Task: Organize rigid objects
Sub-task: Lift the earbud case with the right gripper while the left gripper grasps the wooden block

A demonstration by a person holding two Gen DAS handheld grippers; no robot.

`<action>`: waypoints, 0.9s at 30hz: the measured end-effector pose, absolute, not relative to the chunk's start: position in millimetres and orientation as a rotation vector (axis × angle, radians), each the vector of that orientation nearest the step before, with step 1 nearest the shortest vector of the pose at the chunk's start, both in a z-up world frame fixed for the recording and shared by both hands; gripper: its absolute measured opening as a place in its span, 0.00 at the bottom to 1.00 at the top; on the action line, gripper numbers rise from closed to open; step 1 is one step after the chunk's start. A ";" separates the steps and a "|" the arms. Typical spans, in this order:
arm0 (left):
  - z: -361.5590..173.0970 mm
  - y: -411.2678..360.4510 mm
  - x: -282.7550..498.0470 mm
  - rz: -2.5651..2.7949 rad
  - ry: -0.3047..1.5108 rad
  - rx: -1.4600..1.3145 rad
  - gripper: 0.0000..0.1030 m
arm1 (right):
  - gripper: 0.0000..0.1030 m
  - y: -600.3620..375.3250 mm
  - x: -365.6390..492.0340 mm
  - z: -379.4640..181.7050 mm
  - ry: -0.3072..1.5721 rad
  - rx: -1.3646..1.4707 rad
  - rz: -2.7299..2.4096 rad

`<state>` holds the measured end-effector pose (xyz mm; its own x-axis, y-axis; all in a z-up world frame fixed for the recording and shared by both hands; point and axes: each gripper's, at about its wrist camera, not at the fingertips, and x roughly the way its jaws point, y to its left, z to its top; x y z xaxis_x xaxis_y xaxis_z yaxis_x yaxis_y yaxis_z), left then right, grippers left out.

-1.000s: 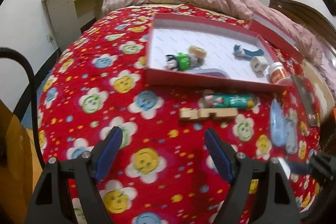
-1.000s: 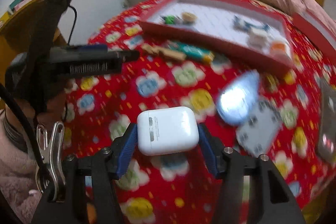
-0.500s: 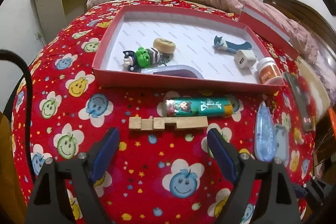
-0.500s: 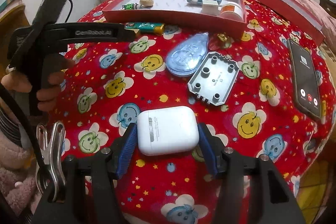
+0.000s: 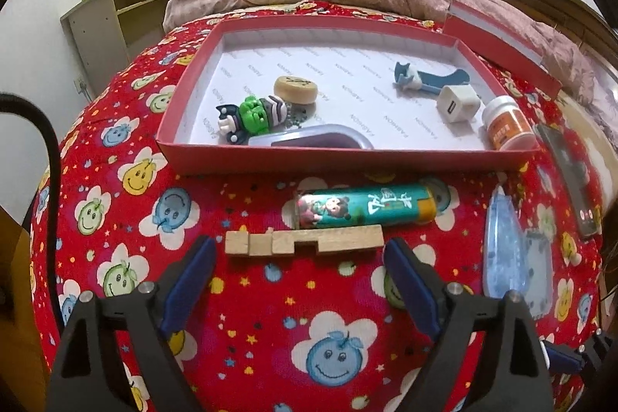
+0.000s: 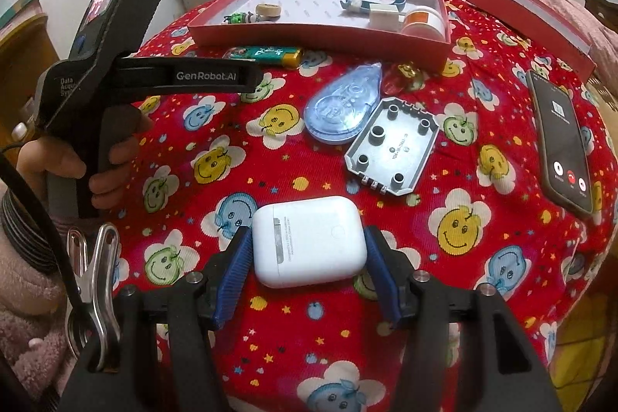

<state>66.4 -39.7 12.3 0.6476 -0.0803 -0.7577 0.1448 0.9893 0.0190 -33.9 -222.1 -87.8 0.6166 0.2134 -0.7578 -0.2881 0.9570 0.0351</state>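
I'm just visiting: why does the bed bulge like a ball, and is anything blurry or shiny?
Left wrist view: fisheye lens bends the red box; all sharp. Right wrist view: same bulge; dark corners, soft glare on the white earbud case and blue tape dispenser.

Left gripper (image 5: 299, 257), jaws just opening wide, empty; right gripper (image 6: 307, 255) clamped, both pitched downward.

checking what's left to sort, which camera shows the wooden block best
The left wrist view: the wooden block lies whole and close, just ahead of the open left gripper. In the right wrist view it is hidden behind the left gripper's body.
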 end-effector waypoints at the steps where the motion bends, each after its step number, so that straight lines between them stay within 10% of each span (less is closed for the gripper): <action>1: 12.4 -39.7 65.9 -0.131 0.857 0.079 0.88 | 0.58 -222.1 -33.9 -87.7 0.859 -0.093 0.288; 27: 49.4 -14.8 41.2 -0.174 0.811 0.053 0.78 | 0.57 -218.5 -28.8 -71.6 0.830 -0.086 0.315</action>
